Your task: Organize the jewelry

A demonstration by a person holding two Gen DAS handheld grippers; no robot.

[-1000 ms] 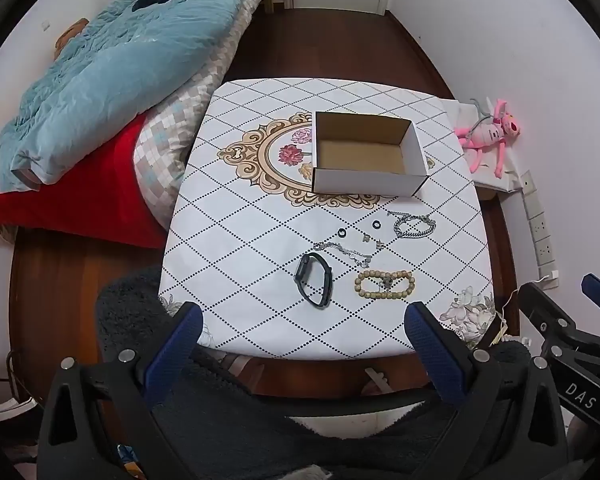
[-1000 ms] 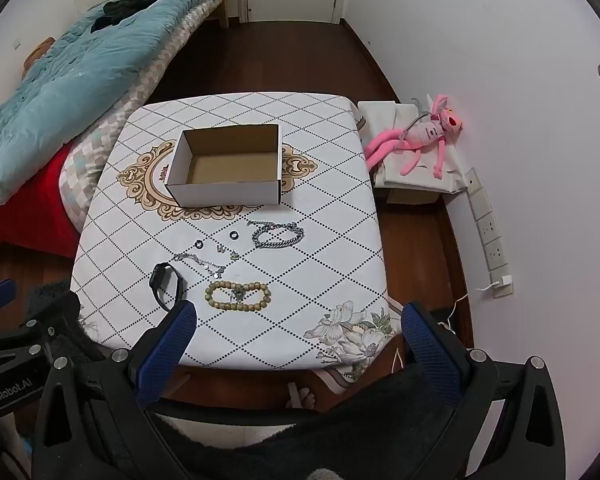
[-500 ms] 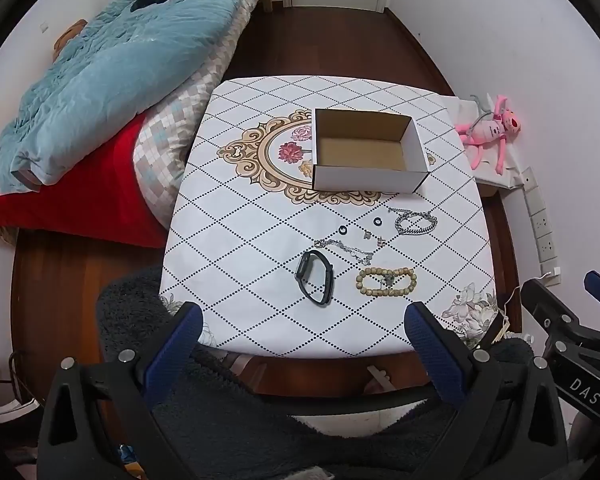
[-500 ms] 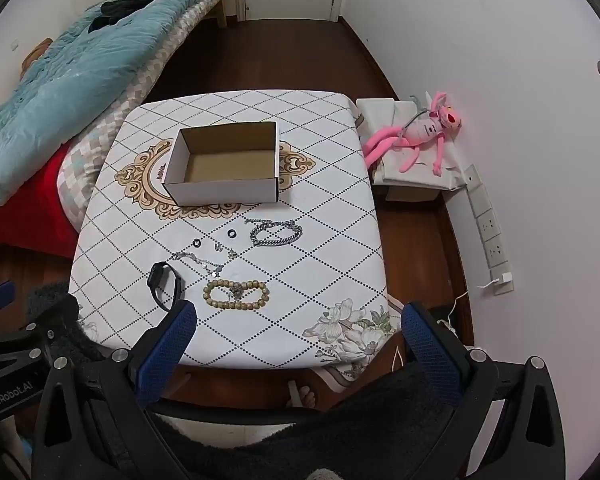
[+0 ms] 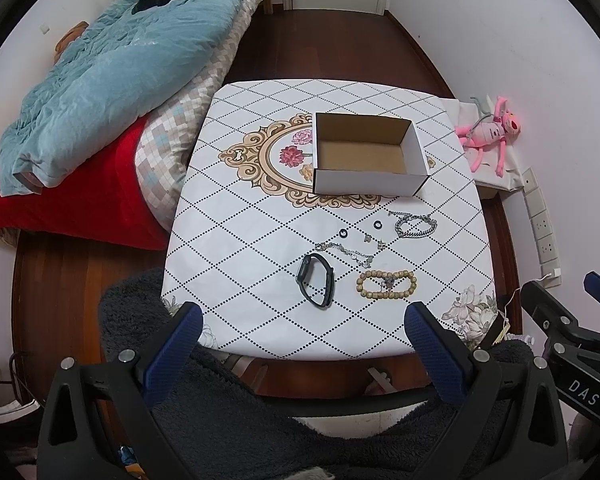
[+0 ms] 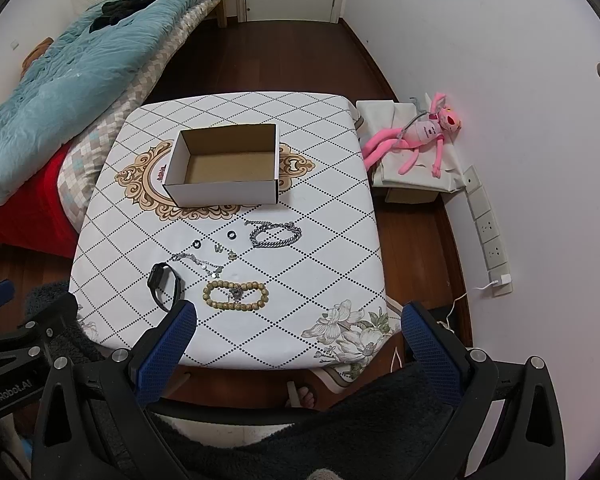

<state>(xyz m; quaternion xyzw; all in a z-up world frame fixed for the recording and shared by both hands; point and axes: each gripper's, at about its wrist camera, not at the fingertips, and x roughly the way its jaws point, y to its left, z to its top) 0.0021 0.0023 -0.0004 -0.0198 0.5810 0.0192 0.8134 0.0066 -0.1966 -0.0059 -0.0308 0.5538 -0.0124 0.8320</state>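
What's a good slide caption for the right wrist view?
Open right gripper hovers above a table with bracelets, rings, a watch and an empty box.

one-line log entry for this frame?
phase: pre-grasp | left gripper: open | right gripper: open | cardboard box: empty | on table: black smartwatch, beaded bracelet, silver chain bracelet

Open cardboard box (image 5: 370,156) upright, hollow; black watch (image 5: 317,280), bead bracelet (image 5: 385,285), silver chain (image 5: 415,226) nearer, apart.
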